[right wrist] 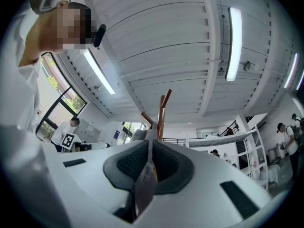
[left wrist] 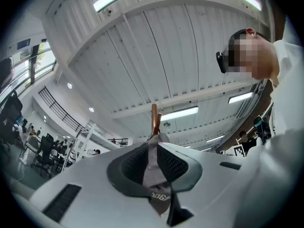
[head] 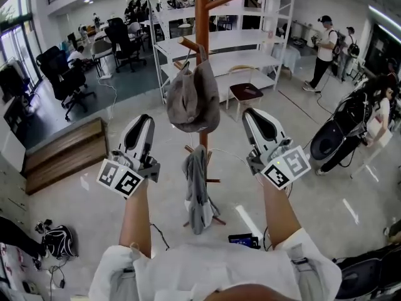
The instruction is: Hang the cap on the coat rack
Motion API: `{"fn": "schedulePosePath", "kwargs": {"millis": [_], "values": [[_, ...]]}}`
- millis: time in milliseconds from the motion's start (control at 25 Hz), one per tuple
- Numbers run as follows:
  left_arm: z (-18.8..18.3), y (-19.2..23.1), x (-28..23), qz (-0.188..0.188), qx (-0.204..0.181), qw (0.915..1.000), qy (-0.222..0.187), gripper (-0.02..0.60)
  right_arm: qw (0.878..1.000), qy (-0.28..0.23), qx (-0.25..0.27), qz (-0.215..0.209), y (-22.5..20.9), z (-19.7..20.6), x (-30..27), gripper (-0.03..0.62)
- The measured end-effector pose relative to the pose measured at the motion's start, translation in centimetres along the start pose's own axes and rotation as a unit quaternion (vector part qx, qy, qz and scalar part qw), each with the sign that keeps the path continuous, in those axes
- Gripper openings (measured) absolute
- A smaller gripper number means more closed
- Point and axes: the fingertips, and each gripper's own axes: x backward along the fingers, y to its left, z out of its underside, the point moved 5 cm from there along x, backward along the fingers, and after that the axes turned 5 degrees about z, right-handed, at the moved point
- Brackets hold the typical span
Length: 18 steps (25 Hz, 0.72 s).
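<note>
In the head view we see one cap [head: 193,99]. It hangs on a peg [head: 188,44] of the one brown rack [head: 202,17], in the upper middle of the frame. One grey cloth [head: 197,190] hangs lower on the same rack, in the middle of the frame. We count two grippers. The left gripper [head: 144,120] is at the middle left and the right gripper [head: 254,114] is at the middle right. The cap and the cloth are between them, and neither gripper touches the cap. Each gripper has one cube with square marks, so we count two cubes. Only the head view shows the floor, the hanging cloth and how the cap sits on its peg.

The two gripper views look up, and only they show the white ceiling [left wrist: 156,46] and its long lights [left wrist: 178,113]. In the left gripper view the jaws are a little apart. We see grey stuff through the thin gap, and a bit of grey also peeks over the jaw tips, next to the top of the rack. It looks like the cap, farther off. In the right gripper view the gap is even thinner, just a slit, with grey and brown showing through it. Neither gripper holds a thing.
</note>
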Motion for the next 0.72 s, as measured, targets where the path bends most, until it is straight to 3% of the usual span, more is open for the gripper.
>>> {"fn": "schedulePosePath", "kwargs": {"millis": [120,320,720], "values": [[1.2,-2.0,1.8,0.002,0.011,0.9997,0.023,0.054,1.000,0.003,-0.008,0.008,0.2,0.3,2.9,0.032],[6.7,-6.6,4.8,-0.006,0.047,0.9962,0.073,0.029,0.999,0.026,-0.023,0.041,-0.1,3.4,8.5,0.031],[16.7,-13.2,9.1,-0.079,0.046,0.9859,0.140,0.014,0.983,0.139,-0.088,0.078,0.4,15.1,19.2,0.031]]}}
